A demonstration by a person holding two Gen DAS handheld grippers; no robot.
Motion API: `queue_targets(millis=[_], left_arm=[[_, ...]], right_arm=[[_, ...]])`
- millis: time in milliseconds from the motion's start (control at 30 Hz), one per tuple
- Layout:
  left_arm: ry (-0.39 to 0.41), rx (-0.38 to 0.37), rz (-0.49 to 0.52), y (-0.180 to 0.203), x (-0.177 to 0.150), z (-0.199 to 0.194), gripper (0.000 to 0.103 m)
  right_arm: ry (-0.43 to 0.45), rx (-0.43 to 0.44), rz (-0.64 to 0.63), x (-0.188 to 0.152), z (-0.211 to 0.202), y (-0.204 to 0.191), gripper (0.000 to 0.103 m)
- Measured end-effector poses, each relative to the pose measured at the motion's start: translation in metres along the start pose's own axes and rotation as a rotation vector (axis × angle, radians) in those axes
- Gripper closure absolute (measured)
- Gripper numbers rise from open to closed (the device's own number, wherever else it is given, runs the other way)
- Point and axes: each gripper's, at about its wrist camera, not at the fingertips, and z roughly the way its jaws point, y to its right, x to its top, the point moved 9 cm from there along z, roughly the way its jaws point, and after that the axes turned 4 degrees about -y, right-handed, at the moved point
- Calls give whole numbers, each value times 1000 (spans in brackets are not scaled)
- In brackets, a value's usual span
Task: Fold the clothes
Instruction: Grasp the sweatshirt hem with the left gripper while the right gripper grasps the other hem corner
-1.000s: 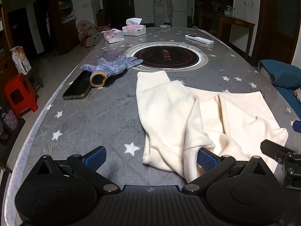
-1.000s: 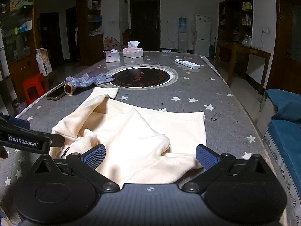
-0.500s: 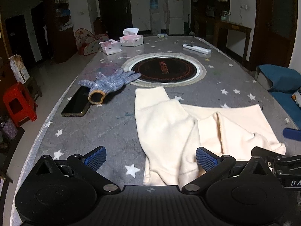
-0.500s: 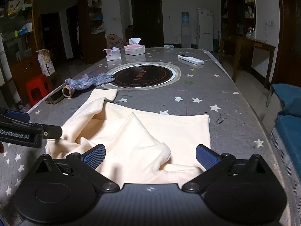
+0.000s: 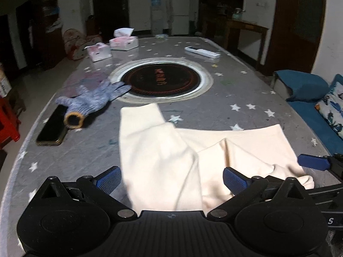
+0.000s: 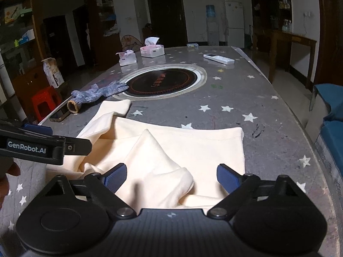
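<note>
A cream garment lies rumpled on the grey star-patterned table, one sleeve reaching toward the round hob. My left gripper hovers open over the garment's near left part, nothing between its blue pads. In the right wrist view the same garment spreads ahead, a folded sleeve bunched in front. My right gripper is open above that bunched cloth, holding nothing. The right gripper's fingers show at the right edge of the left wrist view; the left gripper's arm shows at the left of the right wrist view.
A blue knit glove and a dark phone lie at the table's left. A round inset hob sits mid-table. Tissue boxes and a white remote are further back. A blue sofa stands right, a red stool left.
Both grippers have pulled back and risen slightly from the garment's near edge, staying open. The garment lies as before.
</note>
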Motion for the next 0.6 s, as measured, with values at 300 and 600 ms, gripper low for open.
queue_targets(millis=[300, 600], left_arm=[[-59, -42, 29, 2, -7, 22, 52], [-46, -66, 32, -7, -12, 15, 89]], right_arm=[[-28, 46, -6, 13, 13, 7, 33], [-63, 141, -38, 33, 44, -9, 47]])
